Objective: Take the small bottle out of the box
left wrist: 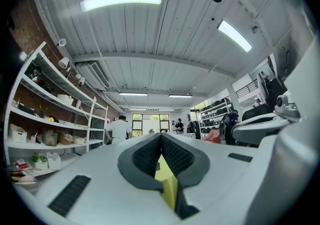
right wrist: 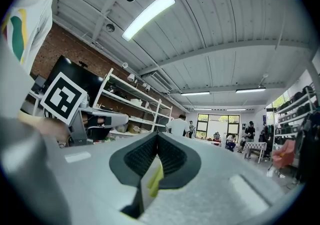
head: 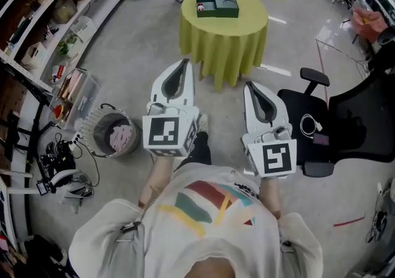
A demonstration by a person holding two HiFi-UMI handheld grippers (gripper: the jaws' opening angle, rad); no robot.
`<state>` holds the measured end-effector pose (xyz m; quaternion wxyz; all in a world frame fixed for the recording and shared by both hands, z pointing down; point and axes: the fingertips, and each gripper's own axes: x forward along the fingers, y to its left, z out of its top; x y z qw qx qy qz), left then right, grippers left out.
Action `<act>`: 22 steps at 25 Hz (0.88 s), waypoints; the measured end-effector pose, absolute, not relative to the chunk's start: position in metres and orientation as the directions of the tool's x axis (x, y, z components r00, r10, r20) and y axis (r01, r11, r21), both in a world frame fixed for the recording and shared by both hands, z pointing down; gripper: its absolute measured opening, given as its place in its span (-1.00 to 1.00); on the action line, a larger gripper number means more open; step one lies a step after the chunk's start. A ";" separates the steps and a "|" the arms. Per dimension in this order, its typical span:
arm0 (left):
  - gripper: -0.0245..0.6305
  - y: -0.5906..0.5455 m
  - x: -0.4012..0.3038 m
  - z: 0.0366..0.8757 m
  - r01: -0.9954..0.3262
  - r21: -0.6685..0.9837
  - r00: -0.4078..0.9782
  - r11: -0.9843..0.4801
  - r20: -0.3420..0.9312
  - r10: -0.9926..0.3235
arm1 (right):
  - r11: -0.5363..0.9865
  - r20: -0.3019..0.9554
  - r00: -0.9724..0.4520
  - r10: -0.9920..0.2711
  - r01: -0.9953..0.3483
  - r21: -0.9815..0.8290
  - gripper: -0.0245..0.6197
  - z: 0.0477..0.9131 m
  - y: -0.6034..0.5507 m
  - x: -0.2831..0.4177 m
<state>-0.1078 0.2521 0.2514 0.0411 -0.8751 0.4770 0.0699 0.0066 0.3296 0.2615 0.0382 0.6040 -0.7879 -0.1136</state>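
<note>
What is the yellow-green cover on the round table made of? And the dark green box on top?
Cover: looks like soft, matte cloth, because it hangs down the sides in folds. Box: stiff, with straight walls and dividers inside, so probably cardboard or plastic. It is too far away to tell which.

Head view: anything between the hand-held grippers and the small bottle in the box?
Nothing visible. Only bare floor lies between the left hand-held gripper, the right hand-held gripper and the table. The box sits open on top, the small bottle at its left end uncovered.
</note>
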 end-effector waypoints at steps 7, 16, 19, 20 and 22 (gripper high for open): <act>-0.88 0.145 -0.105 0.266 -0.863 0.040 0.496 -0.504 -0.128 -0.859 | 0.274 0.004 -0.279 -0.960 -0.940 0.203 -0.91 0.291 0.229 0.017; -0.88 0.025 -0.078 0.268 -0.843 0.010 0.535 -0.538 -0.088 -0.840 | 0.288 0.022 -0.289 -0.957 -0.939 0.187 -0.91 0.280 0.095 0.026; -0.88 -0.021 -0.070 0.262 -0.841 0.014 0.537 -0.540 -0.094 -0.838 | 0.281 0.028 -0.281 -0.959 -0.940 0.191 -0.91 0.275 0.051 0.032; -0.88 -0.034 -0.068 0.261 -0.841 0.014 0.537 -0.541 -0.093 -0.838 | 0.278 0.032 -0.277 -0.960 -0.942 0.186 -0.91 0.275 0.037 0.035; -0.88 -0.058 -0.065 0.259 -0.843 0.010 0.535 -0.538 -0.092 -0.840 | 0.278 0.036 -0.276 -0.960 -0.947 0.162 -0.91 0.277 0.008 0.040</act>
